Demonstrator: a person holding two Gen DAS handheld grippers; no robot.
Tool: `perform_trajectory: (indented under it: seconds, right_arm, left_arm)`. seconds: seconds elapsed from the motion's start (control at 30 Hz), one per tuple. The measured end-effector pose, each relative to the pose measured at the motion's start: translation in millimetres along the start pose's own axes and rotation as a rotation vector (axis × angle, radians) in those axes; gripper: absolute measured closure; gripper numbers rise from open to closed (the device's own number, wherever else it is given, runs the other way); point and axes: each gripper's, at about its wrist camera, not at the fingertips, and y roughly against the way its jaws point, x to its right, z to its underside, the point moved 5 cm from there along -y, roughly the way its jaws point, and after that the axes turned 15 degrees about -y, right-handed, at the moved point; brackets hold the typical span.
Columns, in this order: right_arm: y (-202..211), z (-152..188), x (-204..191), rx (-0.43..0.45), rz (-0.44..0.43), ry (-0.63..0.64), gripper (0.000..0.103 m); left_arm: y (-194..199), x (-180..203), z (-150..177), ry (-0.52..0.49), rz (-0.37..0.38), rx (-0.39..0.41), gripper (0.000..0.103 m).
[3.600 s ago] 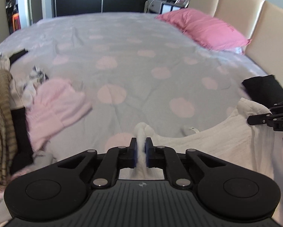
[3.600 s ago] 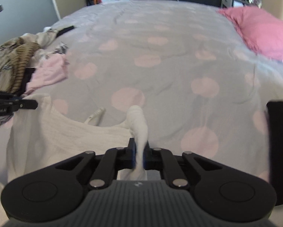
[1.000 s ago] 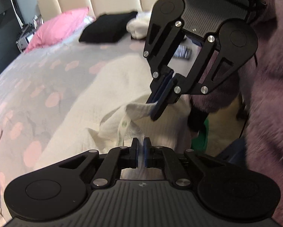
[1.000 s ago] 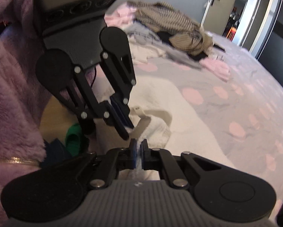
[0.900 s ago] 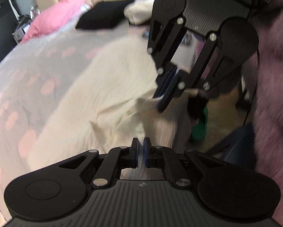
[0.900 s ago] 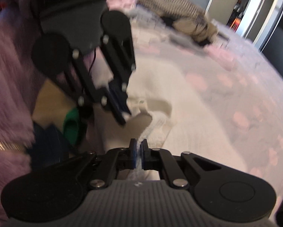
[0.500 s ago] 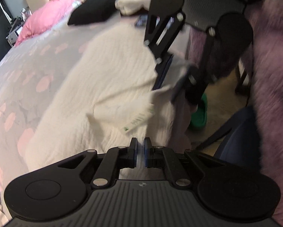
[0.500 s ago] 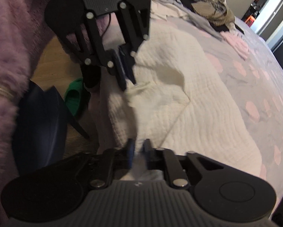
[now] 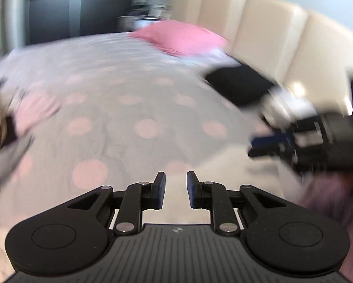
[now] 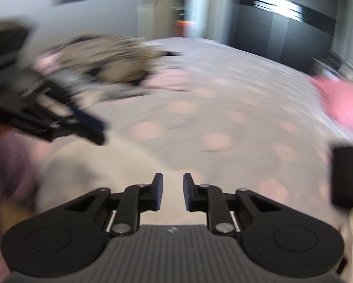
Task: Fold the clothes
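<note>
The white textured garment [image 9: 237,165] lies on the near part of the bed, also seen blurred in the right wrist view [image 10: 89,165]. My left gripper [image 9: 175,181] hovers over its edge; its jaws are opening and nothing is between them. My right gripper [image 10: 173,185] hangs over the same garment with a clear gap between its pads, its jaws closing on nothing. Each gripper shows in the other's view: the right gripper [image 9: 259,146] at the right, the left gripper [image 10: 101,132] at the left. Both pictures are smeared by motion.
The grey bedspread [image 9: 129,108] with pink dots stretches ahead. A pink pillow [image 9: 181,37] and a folded black garment [image 9: 237,85] lie by the cream headboard [image 9: 270,35]. A pile of unfolded clothes [image 10: 115,66] sits at the far left side. A purple fleece sleeve [image 10: 9,165] is close by.
Both grippers, shut on the white garment's edge a second ago and facing each other, have let it go, parted their jaws and rolled round to look across the bed.
</note>
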Motion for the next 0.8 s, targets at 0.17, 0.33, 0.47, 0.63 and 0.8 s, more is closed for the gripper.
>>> perform_trajectory:
  seconds: [0.17,0.33,0.47,0.63,0.8]
  right_arm:
    - [-26.9,7.0,27.6,0.022,0.172,-0.304,0.085]
    - [-50.4,30.3,42.6,-0.032,0.2,-0.401,0.085]
    - [-62.0,51.8,57.4,-0.068,0.199,-0.438,0.085]
    - [-75.7,59.7,56.4,-0.085,0.203,-0.397,0.085]
    - [-64.3,54.8,57.2,-0.046,0.2,-0.403,0.085]
  left_arm:
    - [-17.2,-20.2,29.2,0.237,-0.148,-0.017,0.088]
    - [-31.0,-27.0,60.7,0.3,-0.17,-0.087,0.091]
    - [-48.0,-35.3,82.6,0.335,-0.135,-0.121,0.091]
    - [-57.8,-33.6,87.1,0.309,-0.132,-0.126,0.092]
    - [-42.0,-27.9,76.4,0.271,-0.168,-0.096,0.092]
